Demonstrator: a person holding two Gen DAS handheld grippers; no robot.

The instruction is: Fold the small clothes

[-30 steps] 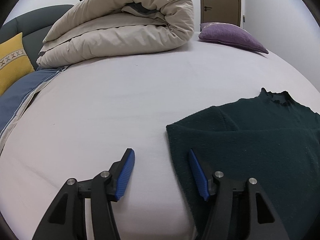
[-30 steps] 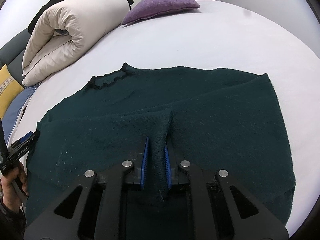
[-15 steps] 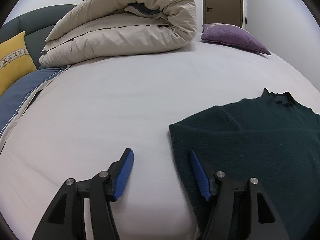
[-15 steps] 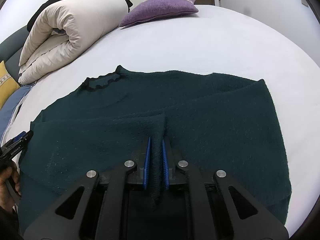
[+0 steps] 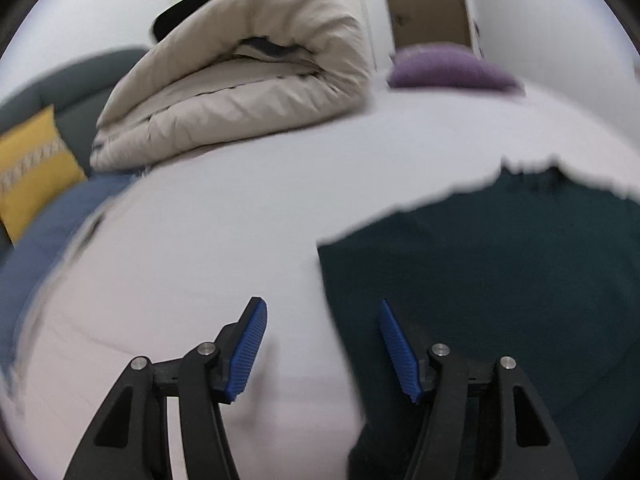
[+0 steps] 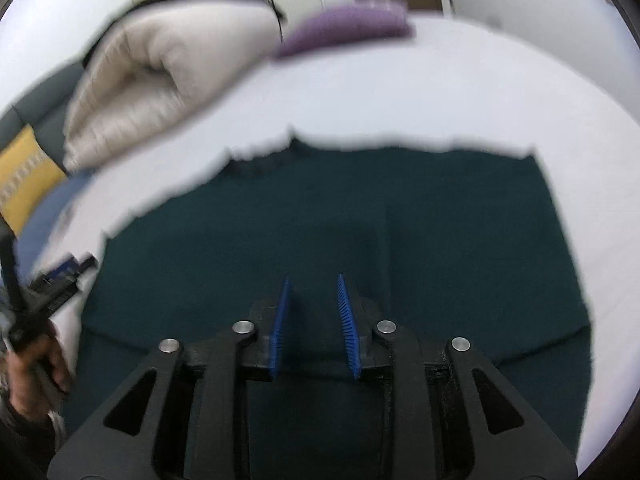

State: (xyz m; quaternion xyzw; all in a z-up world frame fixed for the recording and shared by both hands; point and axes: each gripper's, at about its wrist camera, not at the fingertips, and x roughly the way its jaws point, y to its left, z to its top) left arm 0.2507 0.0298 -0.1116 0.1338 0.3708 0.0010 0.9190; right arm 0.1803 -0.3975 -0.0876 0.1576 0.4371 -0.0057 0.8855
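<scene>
The dark green sweater lies flat on the bed. The right gripper has just been opening, nothing between its pads; the left gripper stands released at the sweater's nine o'clock edge. Withdraw straight, so the fold stays.

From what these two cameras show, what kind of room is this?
Most likely a bedroom: a bed with a white sheet, a rolled beige duvet, and a purple pillow near a wooden door.
</scene>
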